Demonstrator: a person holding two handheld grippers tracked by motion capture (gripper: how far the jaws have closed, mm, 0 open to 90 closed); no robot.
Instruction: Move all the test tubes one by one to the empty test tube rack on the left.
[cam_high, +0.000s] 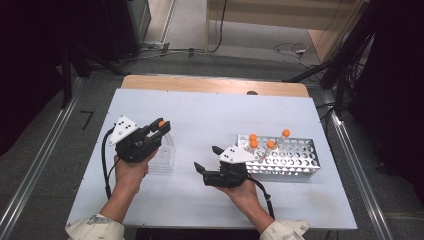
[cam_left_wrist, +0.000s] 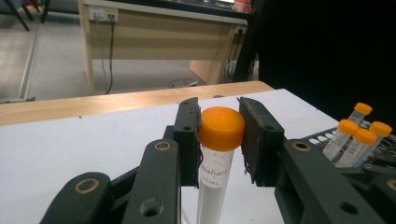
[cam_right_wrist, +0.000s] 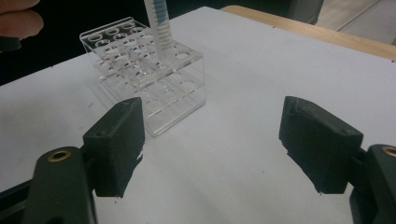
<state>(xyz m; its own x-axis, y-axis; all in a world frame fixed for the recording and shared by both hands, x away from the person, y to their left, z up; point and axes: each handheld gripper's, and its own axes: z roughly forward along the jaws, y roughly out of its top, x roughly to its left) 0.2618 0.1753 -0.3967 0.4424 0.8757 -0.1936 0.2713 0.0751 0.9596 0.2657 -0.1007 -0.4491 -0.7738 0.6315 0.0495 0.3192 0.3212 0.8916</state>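
Observation:
A clear tube with an orange cap (cam_left_wrist: 222, 127) is held upright by my left gripper (cam_high: 161, 126), whose jaws are shut on the cap from both sides. Its lower end stands in a hole of a clear acrylic rack (cam_high: 165, 153) on the left half of the table; in the right gripper view the tube (cam_right_wrist: 158, 28) meets the acrylic rack (cam_right_wrist: 144, 74) near its far corner. My right gripper (cam_high: 207, 157) hovers low over the table's middle, open wide and holding nothing, pointing toward the clear rack. A perforated metal rack (cam_high: 295, 159) at right carries several orange-capped tubes (cam_high: 270, 145).
The white tabletop (cam_high: 200, 115) has bare room in front of and behind both racks. A wooden strip (cam_high: 210, 85) edges its far side. The metal rack's tubes (cam_left_wrist: 357, 135) stand at the right edge of the left gripper view. Cables trail from both grippers toward the person.

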